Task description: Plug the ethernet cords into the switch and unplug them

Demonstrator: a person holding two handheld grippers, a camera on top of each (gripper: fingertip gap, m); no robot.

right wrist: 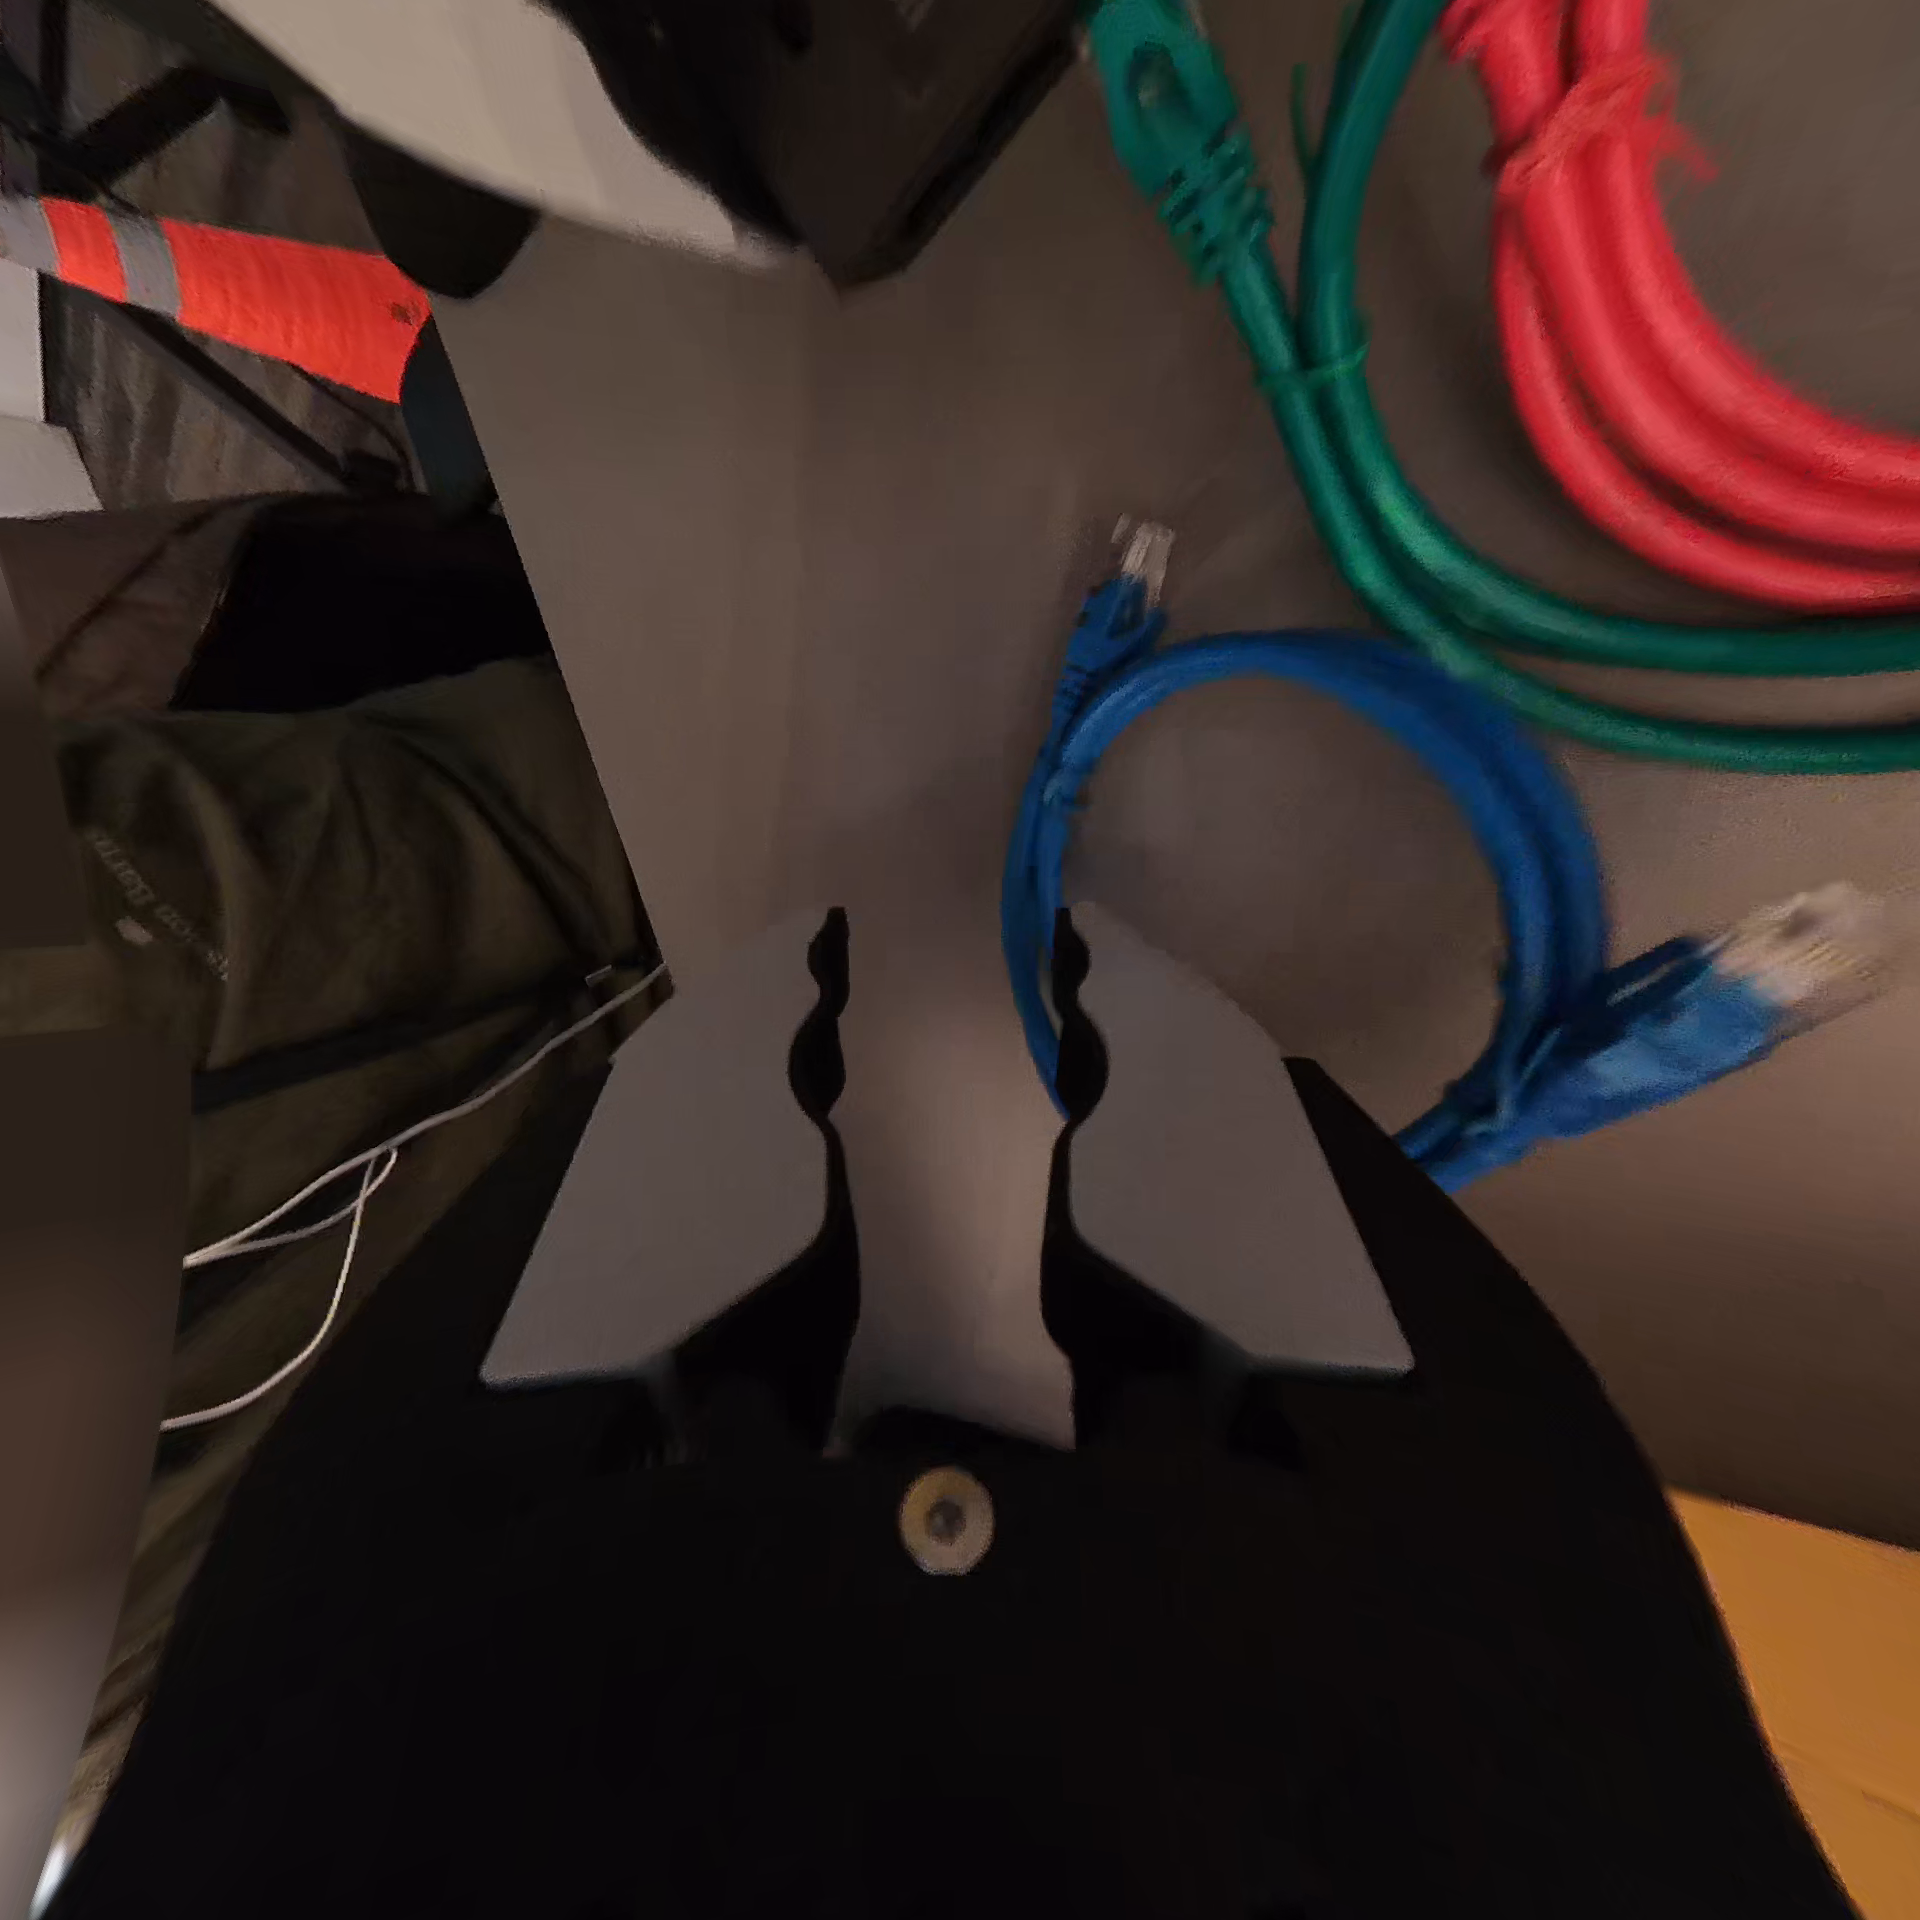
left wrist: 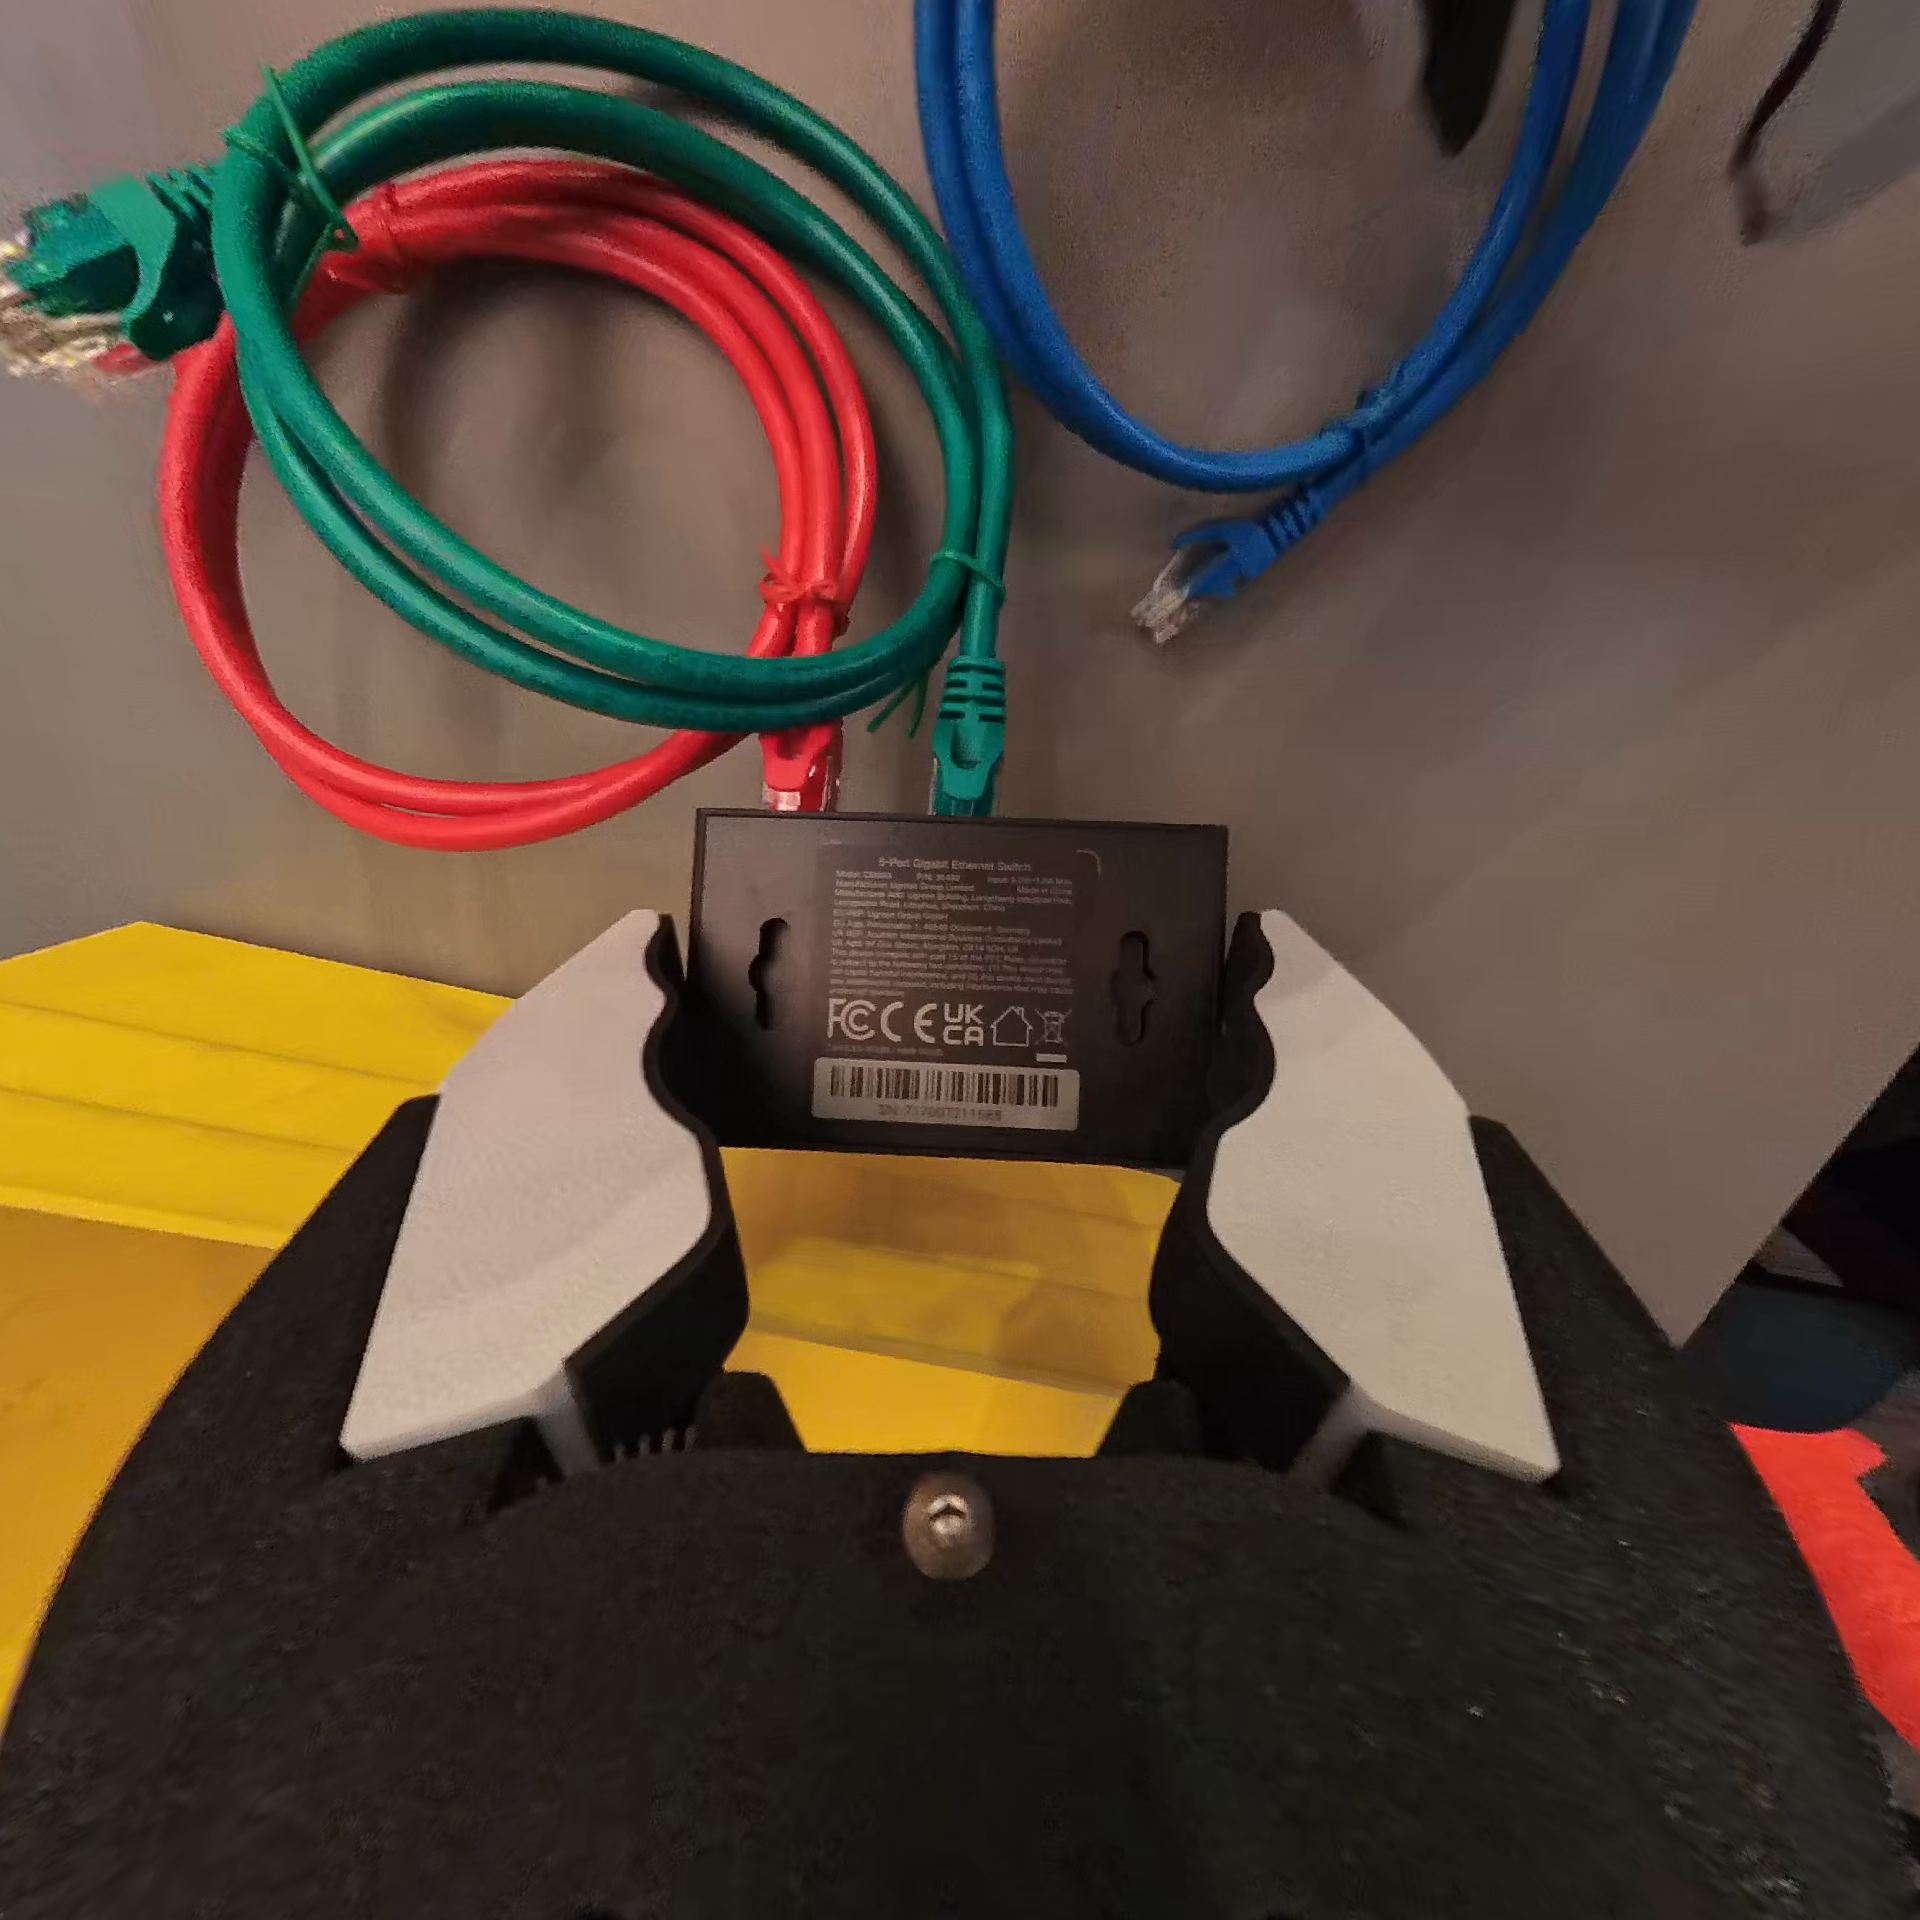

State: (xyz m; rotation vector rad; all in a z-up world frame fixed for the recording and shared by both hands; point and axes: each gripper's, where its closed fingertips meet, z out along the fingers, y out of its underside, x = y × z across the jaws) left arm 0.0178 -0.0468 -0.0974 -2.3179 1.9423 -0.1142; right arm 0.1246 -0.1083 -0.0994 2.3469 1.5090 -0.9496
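Two plugs, red (left wrist: 800, 774) then green (left wrist: 964, 764), sit at the far edge of the switch (left wrist: 956, 977); seating hidden. Left gripper (left wrist: 956, 1023) is clamped on the switch's two short sides, underside up, ports facing away. Right of the switch, apart from it, the blue cord's plug (left wrist: 1195, 582) lies loose on the grey table (left wrist: 1507, 831). Right gripper (right wrist: 948, 1023) is parted a little, empty; blue coil (right wrist: 1299, 831) touches its right finger. Blue plug points toward the switch, nearer the right gripper.
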